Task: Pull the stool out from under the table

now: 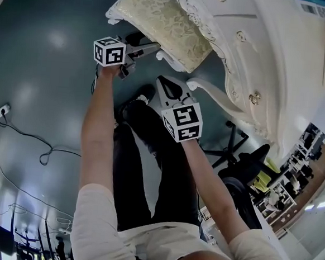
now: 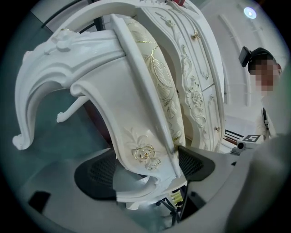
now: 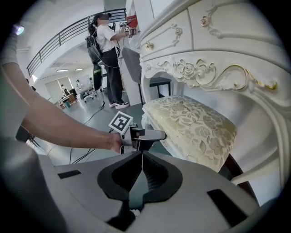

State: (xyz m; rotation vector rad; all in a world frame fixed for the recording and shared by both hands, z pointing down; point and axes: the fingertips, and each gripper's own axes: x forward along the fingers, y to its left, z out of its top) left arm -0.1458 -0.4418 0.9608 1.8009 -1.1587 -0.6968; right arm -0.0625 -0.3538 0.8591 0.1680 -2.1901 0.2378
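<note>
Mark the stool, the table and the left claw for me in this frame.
stool [image 1: 160,20], head view, on the patterned seat cushion.
table [image 1: 270,45], head view, on its white carved front.
left claw [image 1: 149,48], head view, near its tips at the stool's edge.

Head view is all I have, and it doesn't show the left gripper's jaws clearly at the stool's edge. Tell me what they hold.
Observer: In the left gripper view, the left gripper has its jaws closed on the stool, on its white carved frame just beside a gilded rose.
Operator: Now report the right gripper.
Observer: The right gripper has its jaws pressed together with nothing between them.
Operator: Check the far side of the table.
Observer: The right gripper view shows a person in a white top standing at the far end of the table, well apart from the stool.
</note>
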